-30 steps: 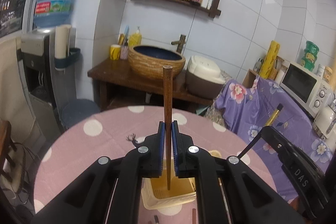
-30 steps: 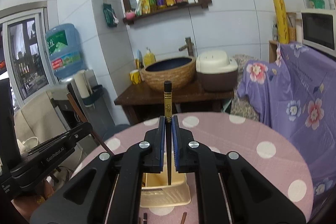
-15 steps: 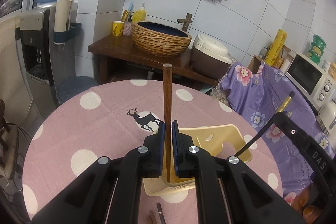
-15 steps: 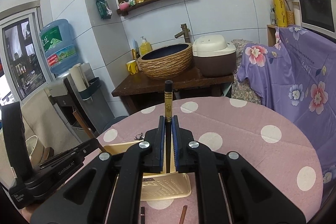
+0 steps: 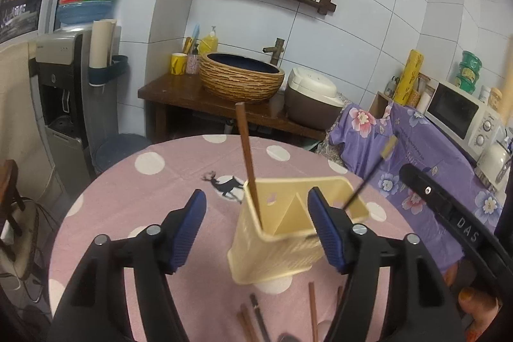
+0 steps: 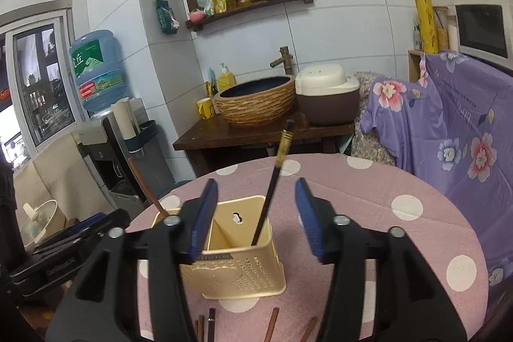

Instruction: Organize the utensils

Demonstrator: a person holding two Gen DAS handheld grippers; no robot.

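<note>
A cream utensil holder [image 5: 275, 255] with two compartments stands on the pink dotted table [image 5: 160, 181]. A brown chopstick [image 5: 247, 156] leans in its left compartment, free between the opening jaws of my left gripper [image 5: 256, 197], whose pads do not touch it. In the right wrist view a black chopstick with a gold band [image 6: 279, 149] stands in the right compartment of the holder [image 6: 243, 274]. My right gripper [image 6: 256, 185] is opening around it without contact. The brown chopstick [image 6: 144, 185] shows at the left there.
Several loose chopsticks [image 5: 312, 310] [image 6: 272, 329] lie on the table in front of the holder. Beyond the table are a wooden counter with a woven basin [image 5: 240, 79], a rice cooker [image 5: 311, 98], a water dispenser [image 5: 64, 85] and a purple-draped cabinet with a microwave [image 5: 461, 114].
Both grippers sank toward the holder and went from shut to open. Each let go of its chopstick, which now stands tilted in the holder.
</note>
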